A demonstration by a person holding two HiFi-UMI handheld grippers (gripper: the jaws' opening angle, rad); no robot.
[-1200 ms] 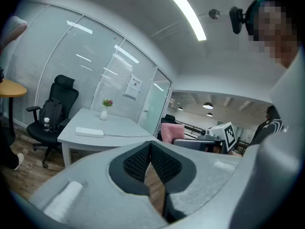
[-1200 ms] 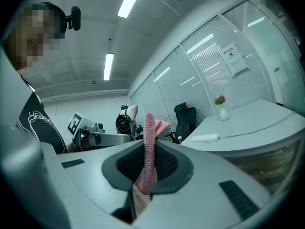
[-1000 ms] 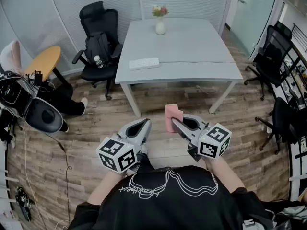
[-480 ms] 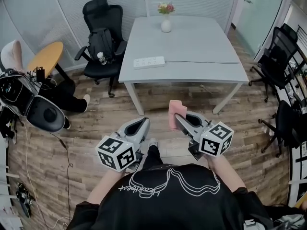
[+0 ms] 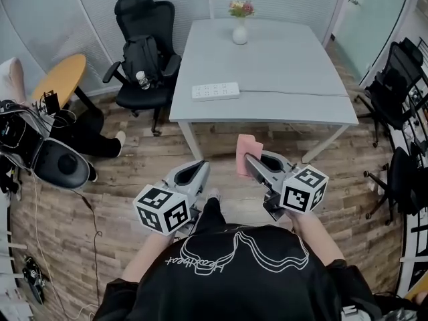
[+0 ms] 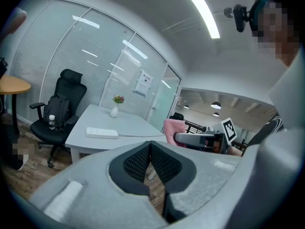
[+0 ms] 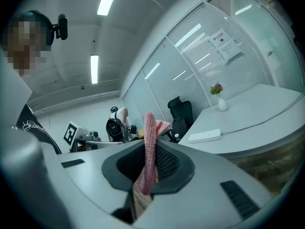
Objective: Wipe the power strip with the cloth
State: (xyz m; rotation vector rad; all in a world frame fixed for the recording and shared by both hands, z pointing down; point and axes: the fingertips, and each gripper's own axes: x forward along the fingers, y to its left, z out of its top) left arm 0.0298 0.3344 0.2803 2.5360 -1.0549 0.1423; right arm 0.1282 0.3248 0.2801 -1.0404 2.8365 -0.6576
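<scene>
The power strip [image 5: 215, 91] lies flat on the grey table [image 5: 287, 65], near its front left corner, well ahead of both grippers and roughly between their lines. Its thin cable runs off to the right across the table top. The pink cloth [image 5: 246, 147] is nowhere near it. It is pinched in the right gripper [image 5: 249, 160], whose jaws are clamped on a fold, so the cloth stands up past the fingertips as a narrow upright strip (seen edge-on in the right gripper view). The left gripper [image 5: 200, 169] sits just beside the right one, at its left, jaws pressed together with nothing between them. Both grippers are held low over the wooden floor [image 5: 134, 172], short of the table's front edge. Beyond the power strip, at the table's far edge, stands a white vase of flowers [image 5: 240, 31]. Ahead and left of the left gripper is a black office chair [image 5: 144, 19] carrying a backpack [image 5: 142, 55].
</scene>
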